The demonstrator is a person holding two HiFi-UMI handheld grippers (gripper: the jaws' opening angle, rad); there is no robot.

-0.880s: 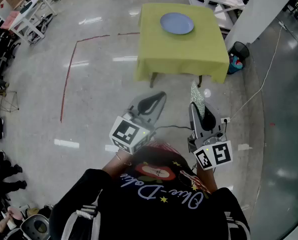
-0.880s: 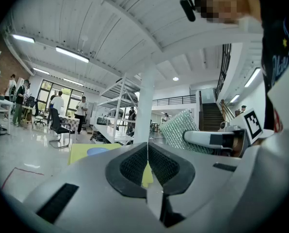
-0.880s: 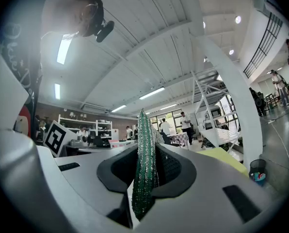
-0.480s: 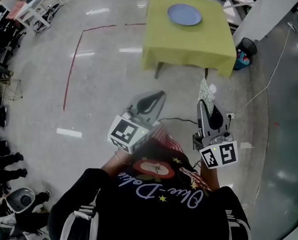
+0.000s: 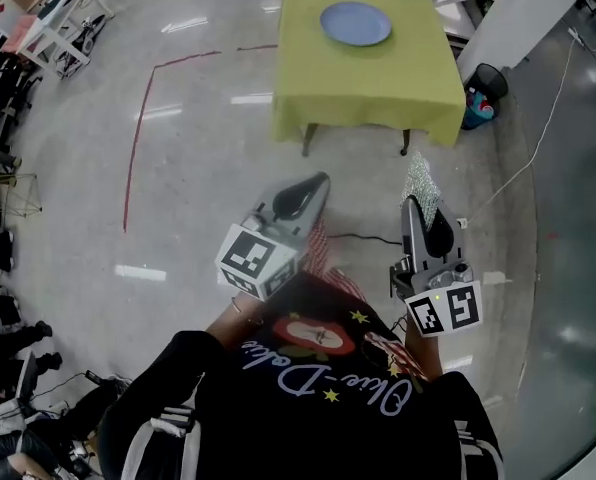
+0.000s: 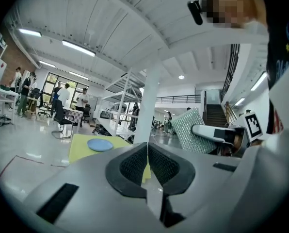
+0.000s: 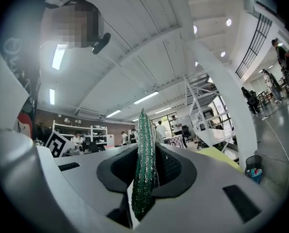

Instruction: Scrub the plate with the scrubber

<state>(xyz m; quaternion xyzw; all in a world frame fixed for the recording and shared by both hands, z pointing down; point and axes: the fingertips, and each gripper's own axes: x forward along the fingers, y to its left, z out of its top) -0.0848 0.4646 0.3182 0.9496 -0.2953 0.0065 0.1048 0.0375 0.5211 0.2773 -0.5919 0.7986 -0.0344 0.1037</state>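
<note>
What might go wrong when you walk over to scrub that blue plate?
A foot might catch the black cable on the floor before the table. The right tool pinches the scrubber by one end, so hard scrubbing might twist it loose. The plate lies free on the tablecloth and may slide unless the shut, empty left tool steadies it.
</note>
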